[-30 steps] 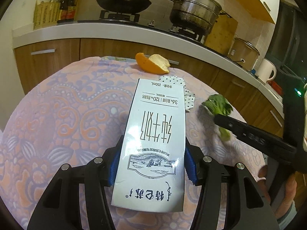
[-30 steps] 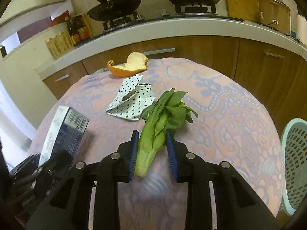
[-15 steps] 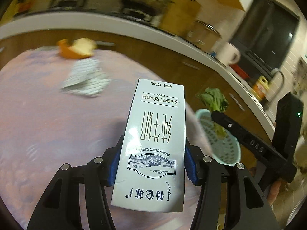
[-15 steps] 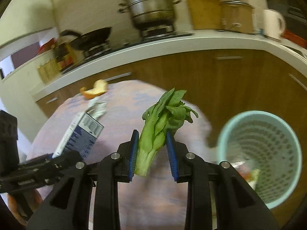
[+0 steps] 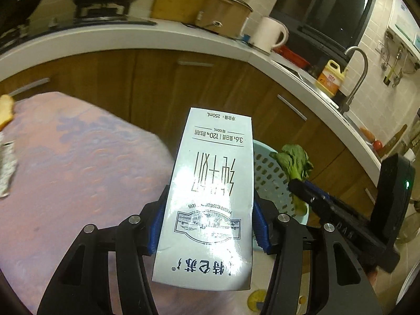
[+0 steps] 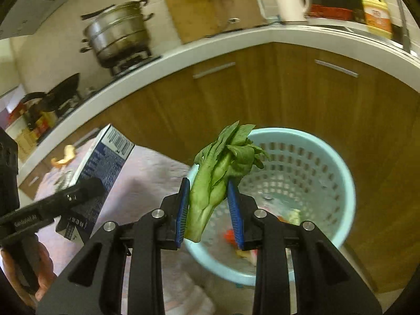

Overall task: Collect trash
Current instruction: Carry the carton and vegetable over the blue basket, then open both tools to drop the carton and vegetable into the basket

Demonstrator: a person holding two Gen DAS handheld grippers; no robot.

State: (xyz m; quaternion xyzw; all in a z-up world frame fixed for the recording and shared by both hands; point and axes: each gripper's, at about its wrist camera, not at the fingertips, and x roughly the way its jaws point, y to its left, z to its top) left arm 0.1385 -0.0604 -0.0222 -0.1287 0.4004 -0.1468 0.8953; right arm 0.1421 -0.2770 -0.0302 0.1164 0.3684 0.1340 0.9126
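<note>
My left gripper (image 5: pixel 207 225) is shut on a white milk carton (image 5: pixel 210 194) and holds it in the air past the table's right edge. The carton also shows in the right wrist view (image 6: pixel 102 168). My right gripper (image 6: pixel 210 210) is shut on a green leafy vegetable (image 6: pixel 220 168), held over the near rim of a light blue perforated trash basket (image 6: pixel 323 157) that has scraps in its bottom. In the left wrist view the vegetable (image 5: pixel 295 162) and basket (image 5: pixel 267 173) sit just right of the carton.
A round table with a pink patterned cloth (image 5: pixel 65 170) is at the left; an orange peel (image 6: pixel 64 157) and a dotted wrapper (image 5: pixel 6 168) lie on it. Wooden cabinets (image 6: pixel 302 97) and a white counter with pots, kettle and sink stand behind the basket.
Both grippers swung right, away from the table, with carton and vegetable still held. The vegetable now hangs over the basket's rim and the carton is beside the basket.
</note>
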